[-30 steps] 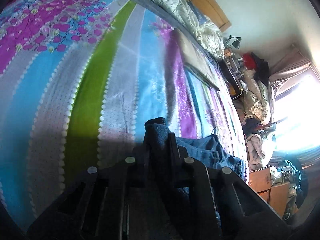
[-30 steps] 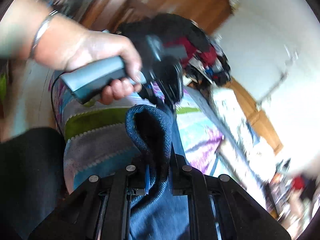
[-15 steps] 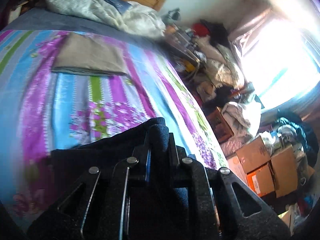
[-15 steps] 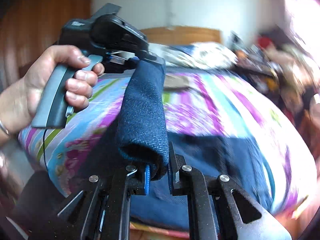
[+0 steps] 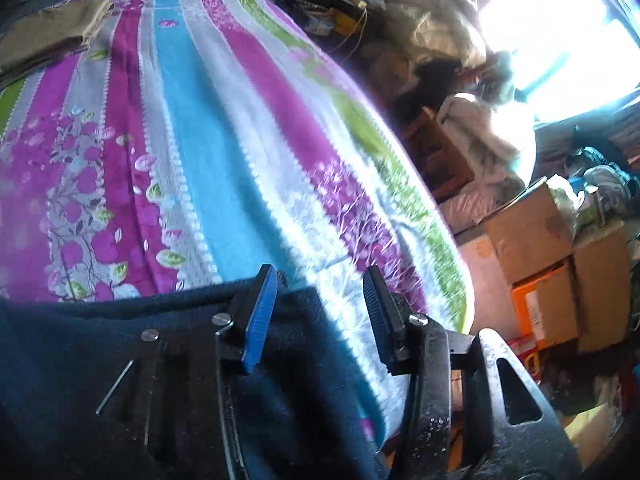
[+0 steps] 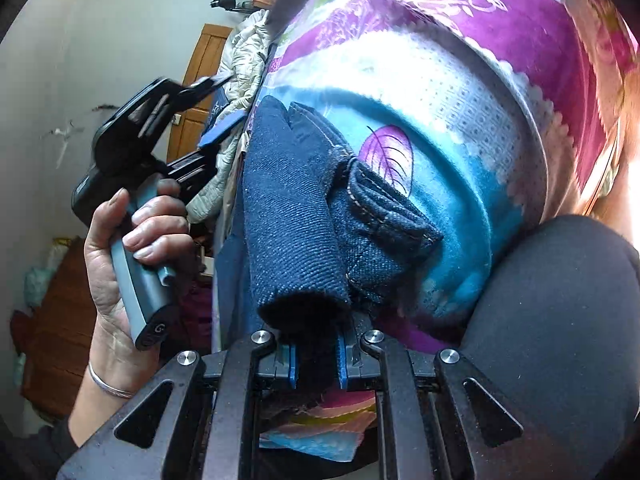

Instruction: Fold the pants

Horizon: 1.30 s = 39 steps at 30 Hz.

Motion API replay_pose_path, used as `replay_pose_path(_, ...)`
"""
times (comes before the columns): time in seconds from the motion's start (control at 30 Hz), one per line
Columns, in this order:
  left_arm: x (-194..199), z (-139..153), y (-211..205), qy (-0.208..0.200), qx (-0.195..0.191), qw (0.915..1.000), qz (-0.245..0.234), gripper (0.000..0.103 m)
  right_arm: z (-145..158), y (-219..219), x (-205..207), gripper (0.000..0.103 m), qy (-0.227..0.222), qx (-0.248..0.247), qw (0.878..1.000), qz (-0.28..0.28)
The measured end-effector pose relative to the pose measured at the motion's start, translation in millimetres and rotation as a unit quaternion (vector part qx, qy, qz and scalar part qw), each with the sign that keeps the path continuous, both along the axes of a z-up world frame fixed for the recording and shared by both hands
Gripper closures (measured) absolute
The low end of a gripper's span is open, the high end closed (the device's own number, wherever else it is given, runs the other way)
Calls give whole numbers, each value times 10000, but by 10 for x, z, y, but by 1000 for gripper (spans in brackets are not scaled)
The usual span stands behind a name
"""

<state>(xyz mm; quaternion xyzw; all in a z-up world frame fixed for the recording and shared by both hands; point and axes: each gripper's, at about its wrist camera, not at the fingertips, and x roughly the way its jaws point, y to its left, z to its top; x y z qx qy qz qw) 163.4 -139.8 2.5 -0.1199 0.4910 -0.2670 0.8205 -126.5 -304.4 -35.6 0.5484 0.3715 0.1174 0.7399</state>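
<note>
Left gripper [image 5: 316, 312] has let go since half a sec ago: it was pinched on the dark fold then, now its fingers stand wide apart w/ nothing between them, hanging just over the edge of the jeans [image 5: 100, 360] where they lie on the striped bedspread [image 5: 208, 152]. Right gripper [image 6: 316, 360] hasn't changed grip; fingers together, clamped on a thick doubled bunch of denim [image 6: 292, 232], hem stitching visible beside it. In the right wrist view the person's left hand [image 6: 124, 248] holds the other tool by its grey handle, up off the bed near the far side of the fabric, bangle on the wrist. Jeans sit at the near edge of the bed, close to the person's dark-clothed leg [image 6: 560, 320], most of the cloth flat, one end bunched and lifted in the right tool. Folded tan cloth [image 5: 52, 32] lies well apart toward the head of the bed, not involved. Step looks like mid-fold: one side laid down and released, other end not yet placed. Prob. next: carry the right-hand bunch across onto the flat part, line up edges, then open. Left could press or re-pinch a corner to stop the layer sliding. Can't tell how many folds are done already; much of the pants is hidden under the tools.
</note>
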Motion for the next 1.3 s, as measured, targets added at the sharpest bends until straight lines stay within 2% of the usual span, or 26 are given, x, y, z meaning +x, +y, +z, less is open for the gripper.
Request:
replay_pose_path(0.03, 7, 125, 64, -234, -10, 9997, 68, 56, -42, -16, -2, 88, 4, 191, 9998, 20)
replay_pose_path(0.1, -9, 288, 156, -552, 161, 9982, 155, 41, -99, -99, -17, 88, 56, 538, 9985, 116)
replay_pose_path(0.17, -80, 363, 412, -709, 388, 9965, 226, 41, -153, -160, -103, 85, 92, 825, 9965, 56)
replay_pose_path(0.2, -126, 352, 509, -723, 452, 9961, 244, 41, -121, -206, -169, 84, 82, 766, 9970, 29)
replay_pose_path(0.27, -284, 297, 775, -744, 644, 9946, 318, 41, 118, -224, -256, 81, 35, -54, 10000, -6)
replay_pose_path(0.3, -355, 222, 914, -754, 762, 9935, 382, 41, 289, -211, -301, 65, 6, -669, 9977, -53)
replay_pose_path(0.37, -488, 84, 1301, -759, 927, 9908, 635, 41, 630, -192, -381, 58, -117, -1858, 9820, -319)
replay_pose_path(0.43, -503, -84, 1472, -614, 1021, 9890, 881, 40, 880, -264, -362, 58, -230, -2435, 9680, -561)
replay_pose_path(0.5, -473, -313, 1743, -331, 1185, 9853, 1181, 40, 1073, -293, -85, 51, -491, -2771, 9591, -318)
replay_pose_path(0.57, -406, -503, 1863, -122, 1070, 9863, 1252, 41, 1149, -225, 417, 45, -645, -3051, 9496, 309)
replay_pose_path(0.63, -398, -541, 1871, -235, 967, 9859, 1349, 41, 1104, -128, 969, 45, -565, -3292, 9395, 760)
replay_pose_path(0.7, -383, -527, 1771, -256, 1110, 9835, 1403, 36, 901, -42, 1401, 45, -361, -3084, 9428, 1218)
replay_pose_path(0.73, -373, -524, 1714, -269, 1189, 9825, 1408, 35, 785, 12, 1584, 45, -298, -2811, 9470, 1524)
replay_pose_path(0.77, -368, -518, 1680, -279, 1226, 9822, 1398, 34, 649, 91, 1723, 59, -206, -2731, 9482, 1609)
replay_pose_path(0.8, -366, -506, 1660, -287, 1227, 9826, 1368, 33, 607, 123, 1797, 86, -204, -2660, 9473, 1772)
replay_pose_path(0.9, -383, -453, 1711, -270, 1069, 9839, 1404, 33, 773, 210, 1880, 90, -577, -2966, 9333, 1943)
replay_pose_path(0.97, -486, -379, 1850, -325, 963, 9843, 1445, 32, 864, 190, 1980, 92, -986, -2969, 9311, 1876)
replay_pose_path(1.03, -497, -433, 1910, -438, 1097, 9831, 1397, 30, 662, 170, 2254, 87, -354, -3123, 9283, 1986)
replay_pose_path(1.07, -463, -502, 1895, -399, 1174, 9839, 1285, 30, 588, 172, 2312, 84, -381, -3097, 9302, 1933)
replay_pose_path(1.13, -473, -537, 1874, -470, 1292, 9834, 1181, 30, 717, 122, 2257, 84, -705, -3187, 9298, 1703)
replay_pose_path(1.2, -496, -533, 1849, -547, 1365, 9828, 1119, 28, 824, 15, 2289, 84, -757, -3342, 9289, 1406)
replay_pose_path(1.27, -500, -511, 1857, -549, 1349, 9828, 1135, 28, 862, -72, 2372, 92, -595, -3462, 9260, 1382)
replay_pose_path(1.3, -499, -476, 1870, -527, 1282, 9829, 1209, 28, 903, -85, 2366, 93, -670, -3424, 9266, 1404)
